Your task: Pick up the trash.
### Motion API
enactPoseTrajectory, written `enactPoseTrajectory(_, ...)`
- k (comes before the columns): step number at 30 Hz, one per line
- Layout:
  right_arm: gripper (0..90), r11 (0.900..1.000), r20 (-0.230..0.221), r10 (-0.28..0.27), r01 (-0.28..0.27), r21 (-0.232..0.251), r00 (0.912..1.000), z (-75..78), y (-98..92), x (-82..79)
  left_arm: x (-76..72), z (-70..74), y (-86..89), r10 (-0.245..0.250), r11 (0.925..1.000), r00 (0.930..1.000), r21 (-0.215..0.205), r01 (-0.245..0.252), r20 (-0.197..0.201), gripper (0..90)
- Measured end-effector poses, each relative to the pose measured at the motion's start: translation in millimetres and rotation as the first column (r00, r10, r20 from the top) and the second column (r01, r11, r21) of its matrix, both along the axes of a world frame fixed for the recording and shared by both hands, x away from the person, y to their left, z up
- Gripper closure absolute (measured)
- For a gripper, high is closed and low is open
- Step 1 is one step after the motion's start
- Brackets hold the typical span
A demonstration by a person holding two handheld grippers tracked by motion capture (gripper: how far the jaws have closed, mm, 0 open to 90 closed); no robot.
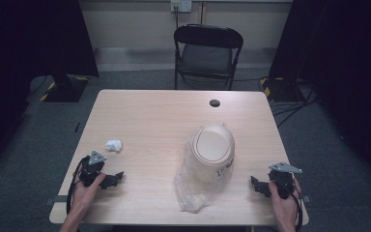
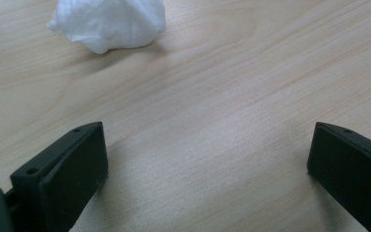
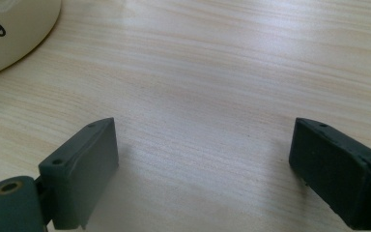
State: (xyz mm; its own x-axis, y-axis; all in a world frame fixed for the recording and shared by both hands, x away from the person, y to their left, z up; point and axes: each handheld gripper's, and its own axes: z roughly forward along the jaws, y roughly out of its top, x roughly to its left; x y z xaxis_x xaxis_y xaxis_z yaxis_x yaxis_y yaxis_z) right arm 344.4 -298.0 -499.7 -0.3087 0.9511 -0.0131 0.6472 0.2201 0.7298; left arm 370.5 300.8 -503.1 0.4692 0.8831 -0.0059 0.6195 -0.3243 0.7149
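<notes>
A pale wood-grain desk (image 1: pixel 149 121) stands on grey carpet in a dim room, with a black folding chair (image 1: pixel 207 53) beyond its far edge and dark stands at either side. A small black cap (image 1: pixel 215 103) sits near the far edge. Right of centre stands a cream swing-lid bin (image 1: pixel 215 147) wrapped in a clear plastic bag (image 1: pixel 193 188) that trails toward the near edge. A crumpled white tissue (image 1: pixel 113 145) lies on the left part of the desk — just beyond the left gripper (image 1: pixel 116 178), with bare wood between them. That gripper's jaws are spread wide and hold nothing. The right gripper (image 1: pixel 257 186), near the right corner, is likewise spread and unladen — the bin stands apart to its side.
</notes>
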Motion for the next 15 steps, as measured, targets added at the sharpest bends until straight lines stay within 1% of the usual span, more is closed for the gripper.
enactPoseTrajectory(5,9.5,1.0,0.0,0.0,0.0,0.0,1.0,0.0,0.0,0.0,-0.3,2.0,-1.5,-0.002,1.0,1.0,0.008,0.002,-0.002,3.3)
enactPoseTrajectory(6,9.5,1.0,0.001,0.001,-0.001,0.0,1.0,0.0,-0.1,0.0,-0.9,2.0,-2.8,0.007,1.0,1.0,-0.006,-0.007,0.001,5.0)
enactPoseTrajectory(7,9.4,1.0,0.001,0.002,-0.002,-0.001,1.0,0.0,-0.1,-0.1,-0.9,2.0,-2.8,0.007,1.0,1.0,-0.006,-0.007,0.001,7.6)
enactPoseTrajectory(9,9.5,1.0,0.001,0.002,-0.002,-0.001,1.0,0.0,-0.1,-0.1,-1.8,4.1,-3.0,-0.001,1.0,1.0,0.001,0.001,0.003,16.8)
enactPoseTrajectory(10,9.4,1.0,0.001,0.002,-0.002,-0.001,1.0,0.0,-0.1,-0.1,-1.7,4.8,-4.7,0.014,0.9998,0.9999,-0.016,-0.014,0.004,18.3)
enactPoseTrajectory(12,9.5,1.0,0.001,0.002,-0.002,-0.001,1.0,0.0,-0.2,0.0,-1.2,6.2,-4.6,0.001,0.9998,1.0,-0.019,-0.001,-0.002,16.3)
enactPoseTrajectory(13,9.5,1.0,0.001,0.002,-0.002,-0.001,1.0,0.0,-0.2,0.0,-1.7,8.3,-5.3,0.0,0.9999,1.0,-0.013,0.0,0.006,17.0)
enactPoseTrajectory(15,9.5,1.0,0.0,-0.002,0.002,-0.001,1.0,0.0,-0.2,-0.5,-3.6,12.3,-7.2,-0.011,0.9996,0.9994,-0.025,0.012,0.033,17.2)
